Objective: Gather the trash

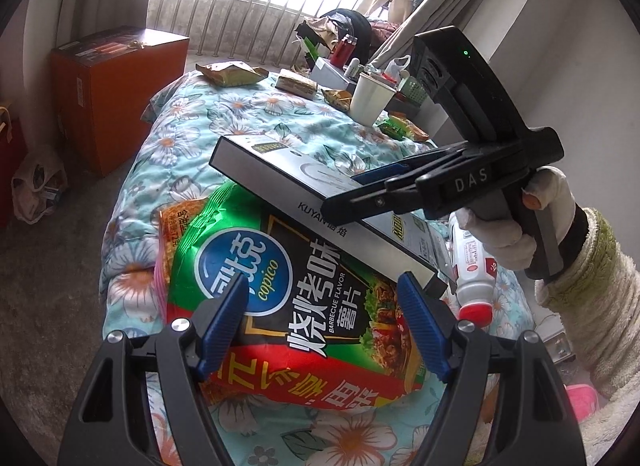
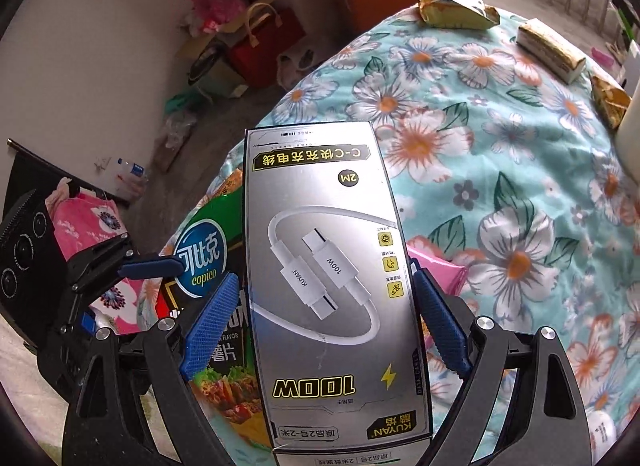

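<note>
A silver charging-cable box (image 2: 328,266) lies tilted on a green barbecue chip bag (image 1: 224,234) on the flowered quilt (image 2: 500,169). My right gripper (image 2: 325,276) straddles the box with its jaws wide and a thin gap at each blue pad, so it stands open. In the left wrist view it reaches in from the right (image 1: 352,189), held by a gloved hand (image 1: 500,234). My left gripper (image 1: 322,280) is open and hovers over the face of the chip bag (image 2: 200,262) without pinching it. One of its fingers (image 2: 152,266) shows at the left of the right wrist view.
A white bottle with a red cap (image 1: 474,270) lies right of the box, and a pink packet (image 2: 440,270) is under it. Farther up the quilt are snack wrappers (image 1: 232,73), a tissue pack (image 1: 296,83) and a paper cup (image 1: 370,99). An orange carton (image 1: 120,93) and bags stand on the floor.
</note>
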Tool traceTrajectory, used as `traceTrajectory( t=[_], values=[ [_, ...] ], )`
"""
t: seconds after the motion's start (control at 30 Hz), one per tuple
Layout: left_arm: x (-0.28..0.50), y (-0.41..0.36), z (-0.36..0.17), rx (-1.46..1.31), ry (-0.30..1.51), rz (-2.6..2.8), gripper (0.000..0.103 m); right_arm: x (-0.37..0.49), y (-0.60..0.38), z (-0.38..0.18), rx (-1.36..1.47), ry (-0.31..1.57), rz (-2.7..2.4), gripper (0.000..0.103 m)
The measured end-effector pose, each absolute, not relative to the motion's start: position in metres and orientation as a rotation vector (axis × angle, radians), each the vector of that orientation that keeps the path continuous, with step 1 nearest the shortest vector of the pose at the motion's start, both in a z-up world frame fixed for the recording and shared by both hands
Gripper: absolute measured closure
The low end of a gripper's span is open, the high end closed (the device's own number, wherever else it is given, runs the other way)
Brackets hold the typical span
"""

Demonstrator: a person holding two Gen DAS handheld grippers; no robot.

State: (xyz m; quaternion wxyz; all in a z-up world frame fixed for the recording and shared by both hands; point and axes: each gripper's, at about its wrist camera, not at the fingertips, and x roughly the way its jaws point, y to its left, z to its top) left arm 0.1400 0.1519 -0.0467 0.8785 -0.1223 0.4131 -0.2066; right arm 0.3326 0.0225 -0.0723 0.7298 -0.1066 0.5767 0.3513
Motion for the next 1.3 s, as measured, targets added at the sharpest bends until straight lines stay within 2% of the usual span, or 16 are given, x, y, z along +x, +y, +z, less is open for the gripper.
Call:
traceTrajectory(
  t=[0.17,0.43,0.67,0.93,1.1,1.3],
  values=[
    [0.142,0.151,-0.048,-0.253,0.867,-0.429,0.029,0.323,0.025,-0.083,-0.279,1.268,0.72,0.022],
    [0.14,0.155,-0.041,-0.276,0.85,-0.422,0.029,0.328,-0.02,-0.059,0.073,1.219,0.688,0.025],
    [0.137,0.139,-0.017,-0.28,0.811,-0.487,0.029,0.292,-0.096,-0.016,0.31,1.062,0.64,0.025],
    [0.15,0.073,0.003,-0.277,0.834,-0.707,0.029,0.195,-0.224,0.037,0.418,0.789,0.275,0.024],
    [0.163,0.013,-0.003,-0.228,0.899,-0.79,0.029,0.156,-0.264,0.015,0.428,0.811,0.046,0.024],
    [0.182,-0.042,-0.027,-0.186,1.002,-0.766,0.029,0.156,-0.266,-0.057,0.37,0.973,-0.16,0.022]
  ],
)
